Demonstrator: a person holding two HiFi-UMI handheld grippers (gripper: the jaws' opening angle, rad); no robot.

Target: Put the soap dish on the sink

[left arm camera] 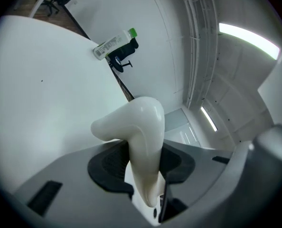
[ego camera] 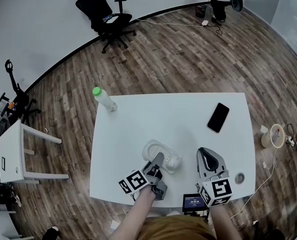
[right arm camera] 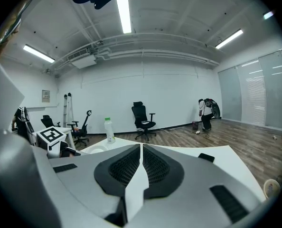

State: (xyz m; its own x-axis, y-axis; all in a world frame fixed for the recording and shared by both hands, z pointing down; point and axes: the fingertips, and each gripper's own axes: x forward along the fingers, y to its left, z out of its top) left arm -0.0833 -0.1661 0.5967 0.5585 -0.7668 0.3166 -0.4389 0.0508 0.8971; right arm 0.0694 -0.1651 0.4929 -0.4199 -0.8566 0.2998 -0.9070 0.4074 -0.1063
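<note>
The white soap dish (ego camera: pixel 162 153) hangs just over the white table (ego camera: pixel 138 129) near its front middle. My left gripper (ego camera: pixel 158 162) is shut on the dish's near rim and is rolled onto its side. In the left gripper view the glossy dish (left arm camera: pixel 141 127) fills the space between the two dark pads, which press on it, with my left gripper (left arm camera: pixel 145 175) tilted against the tabletop. My right gripper (ego camera: pixel 205 153) is low over the table to the right of the dish. In the right gripper view my right gripper (right arm camera: pixel 141 148) is shut, its pads meeting with nothing between them.
A clear bottle with a green cap (ego camera: pixel 104 99) stands at the table's far left corner. A black phone (ego camera: pixel 218 117) lies at the far right, and a small round object (ego camera: pixel 239 177) near the front right edge. A black office chair (ego camera: pixel 104 14) stands beyond.
</note>
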